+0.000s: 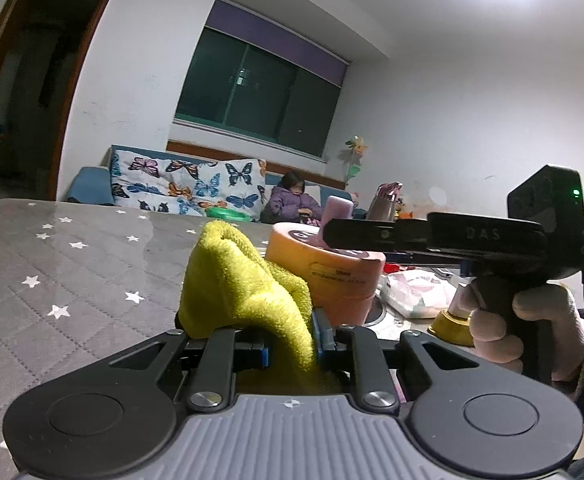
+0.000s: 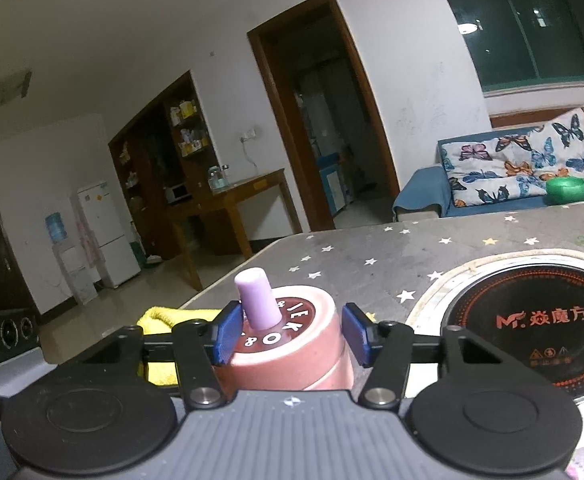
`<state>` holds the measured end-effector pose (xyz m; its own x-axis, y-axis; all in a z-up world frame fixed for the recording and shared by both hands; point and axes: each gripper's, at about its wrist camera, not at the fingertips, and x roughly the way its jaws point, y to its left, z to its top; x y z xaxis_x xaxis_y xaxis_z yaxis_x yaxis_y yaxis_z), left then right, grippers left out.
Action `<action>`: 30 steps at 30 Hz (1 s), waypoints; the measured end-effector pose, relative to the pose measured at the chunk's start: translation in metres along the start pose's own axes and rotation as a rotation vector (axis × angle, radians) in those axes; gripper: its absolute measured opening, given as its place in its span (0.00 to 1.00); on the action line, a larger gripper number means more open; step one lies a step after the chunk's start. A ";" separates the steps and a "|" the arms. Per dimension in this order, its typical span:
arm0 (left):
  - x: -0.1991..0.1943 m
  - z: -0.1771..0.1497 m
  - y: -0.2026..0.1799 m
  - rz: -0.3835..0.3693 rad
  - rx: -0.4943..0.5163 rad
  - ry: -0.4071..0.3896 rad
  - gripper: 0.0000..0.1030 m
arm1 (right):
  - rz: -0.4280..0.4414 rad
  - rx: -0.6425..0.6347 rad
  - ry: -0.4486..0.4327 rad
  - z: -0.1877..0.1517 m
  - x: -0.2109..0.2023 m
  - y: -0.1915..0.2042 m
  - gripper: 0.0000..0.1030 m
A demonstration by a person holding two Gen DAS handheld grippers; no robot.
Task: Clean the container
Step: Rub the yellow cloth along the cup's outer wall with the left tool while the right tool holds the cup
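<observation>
Left gripper (image 1: 289,344) clamps your cloth (image 1: 243,280) | right gripper (image 2: 289,334) straddles the jar (image 2: 287,344), contact unclear | wiping looks unstarted: bring cloth to jar.

Cooktop (image 2: 532,320) — "炎魔方"; right tongs (image 1: 332,232) — "DAS".

One container (image 2: 287,344), one cloth (image 1: 243,280), two grippers (image 1: 292,344) (image 2: 287,340).

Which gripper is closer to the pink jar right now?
Right. The right gripper has its blue pads on either side of the pink jar, apparently gripping it. The left gripper sits just short of the jar, clamped on the yellow cloth.
</observation>
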<state>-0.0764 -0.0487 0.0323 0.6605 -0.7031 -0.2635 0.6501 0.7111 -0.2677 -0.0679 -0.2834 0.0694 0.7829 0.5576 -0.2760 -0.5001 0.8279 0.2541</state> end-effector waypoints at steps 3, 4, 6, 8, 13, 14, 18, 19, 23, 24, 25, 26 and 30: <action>0.001 -0.002 -0.001 -0.002 -0.002 -0.002 0.20 | 0.036 -0.021 0.007 0.003 0.005 -0.004 0.54; 0.000 -0.003 -0.002 0.000 0.000 -0.004 0.20 | 0.048 -0.028 0.009 0.004 0.006 -0.005 0.54; 0.000 -0.004 -0.003 -0.002 -0.006 -0.007 0.20 | 0.071 -0.042 0.014 0.005 0.009 -0.008 0.54; -0.001 -0.007 -0.004 -0.001 -0.014 -0.009 0.20 | 0.095 -0.057 0.019 0.007 0.012 -0.011 0.54; 0.001 -0.011 -0.012 -0.022 -0.010 -0.001 0.20 | 0.154 -0.092 0.031 0.012 0.020 -0.017 0.54; 0.002 -0.011 -0.015 -0.021 0.001 0.004 0.20 | 0.166 -0.099 0.033 0.013 0.021 -0.018 0.54; 0.007 -0.007 -0.019 -0.010 -0.003 -0.003 0.20 | 0.154 -0.028 0.016 0.008 0.012 -0.025 0.55; 0.006 -0.004 -0.019 -0.004 -0.006 -0.012 0.20 | 0.148 -0.008 0.010 0.006 0.009 -0.027 0.55; -0.001 0.011 -0.025 -0.001 0.012 -0.067 0.20 | 0.119 0.058 -0.013 -0.002 -0.002 -0.028 0.57; -0.003 0.014 -0.028 -0.002 0.021 -0.083 0.20 | 0.111 0.069 -0.017 -0.003 -0.003 -0.028 0.58; -0.005 0.018 -0.029 -0.005 0.028 -0.098 0.20 | 0.102 0.079 -0.020 -0.005 -0.005 -0.027 0.59; -0.006 0.022 -0.031 -0.009 0.034 -0.113 0.20 | 0.093 0.090 -0.024 -0.006 -0.006 -0.026 0.59; -0.001 0.023 -0.031 -0.017 0.045 -0.111 0.21 | 0.059 0.131 -0.040 -0.010 -0.011 -0.023 0.60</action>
<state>-0.0880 -0.0699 0.0618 0.6853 -0.7115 -0.1549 0.6757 0.7007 -0.2290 -0.0693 -0.3077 0.0574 0.7690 0.5999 -0.2209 -0.4947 0.7773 0.3887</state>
